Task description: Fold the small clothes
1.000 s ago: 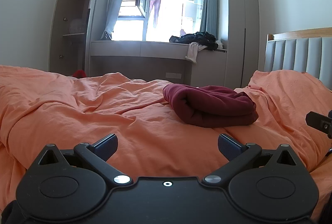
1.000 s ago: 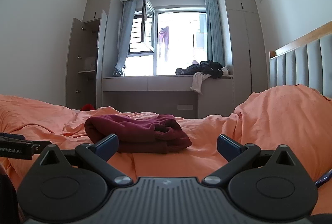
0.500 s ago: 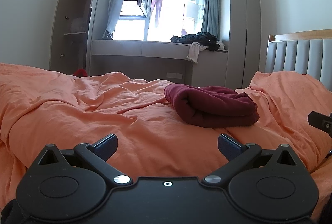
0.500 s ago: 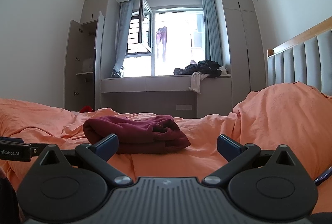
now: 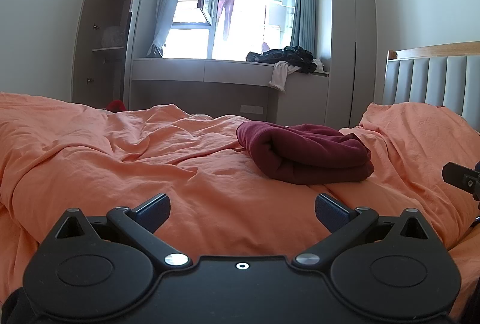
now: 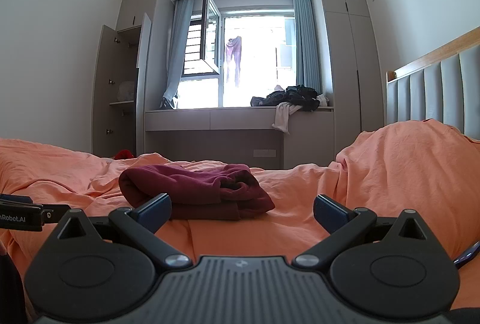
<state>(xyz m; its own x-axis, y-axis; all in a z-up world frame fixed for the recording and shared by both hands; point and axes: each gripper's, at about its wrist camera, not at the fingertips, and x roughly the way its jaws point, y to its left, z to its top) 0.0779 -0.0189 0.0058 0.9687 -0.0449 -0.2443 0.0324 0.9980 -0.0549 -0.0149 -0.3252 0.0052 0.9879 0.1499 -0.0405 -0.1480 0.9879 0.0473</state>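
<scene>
A dark red garment (image 5: 306, 156) lies folded in a thick bundle on the orange duvet (image 5: 120, 162), ahead and to the right in the left wrist view. In the right wrist view the same garment (image 6: 198, 192) sits ahead and slightly left, partly behind the left fingertip. My left gripper (image 5: 241, 211) is open and empty, short of the garment. My right gripper (image 6: 241, 211) is also open with nothing between its fingers. Part of the right gripper (image 5: 462, 180) shows at the right edge of the left wrist view, and part of the left gripper (image 6: 24, 214) at the left edge of the right wrist view.
A padded grey headboard (image 5: 435, 78) stands at the right, with the duvet mounded over a pillow (image 6: 405, 162) before it. Beyond the bed is a window bench (image 6: 240, 117) carrying a heap of dark clothes (image 6: 291, 97). An open wardrobe (image 5: 111, 36) stands at the left.
Both wrist views have tilted up slightly, so the room sits a little lower in frame. The garment has not moved and both grippers stay open.
</scene>
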